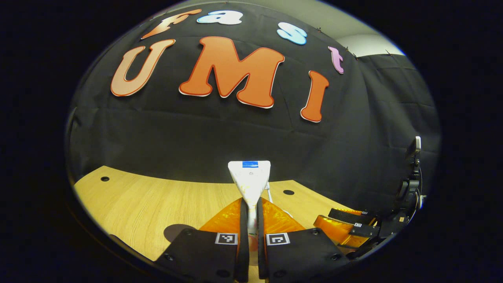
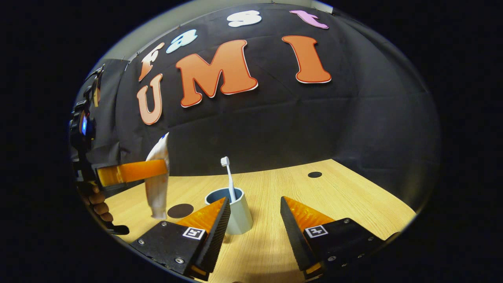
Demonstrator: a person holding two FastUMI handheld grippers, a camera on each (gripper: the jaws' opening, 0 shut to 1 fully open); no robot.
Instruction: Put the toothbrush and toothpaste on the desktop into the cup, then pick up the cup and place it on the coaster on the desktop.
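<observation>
Above the pale wooden counter point(image 2: 353, 196), our left gripper point(image 1: 251, 220) clamps the white toothpaste tube point(image 1: 250, 179); white toothbrush point(image 2: 228, 179) already stands in the grey-blue cup point(image 2: 239, 218), right gripper point(image 2: 253, 220) wide open, empty, dark round coaster point(image 2: 180, 210) waiting.

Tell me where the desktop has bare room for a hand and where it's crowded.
Bare wood lies right of the cup, out to the desktop edge and back to the small dark hole. Crowded: left of the cup, where the coaster sits and the left gripper holds the toothpaste above it. The toothbrush stands in the cup; the right gripper hangs open beside it.
</observation>
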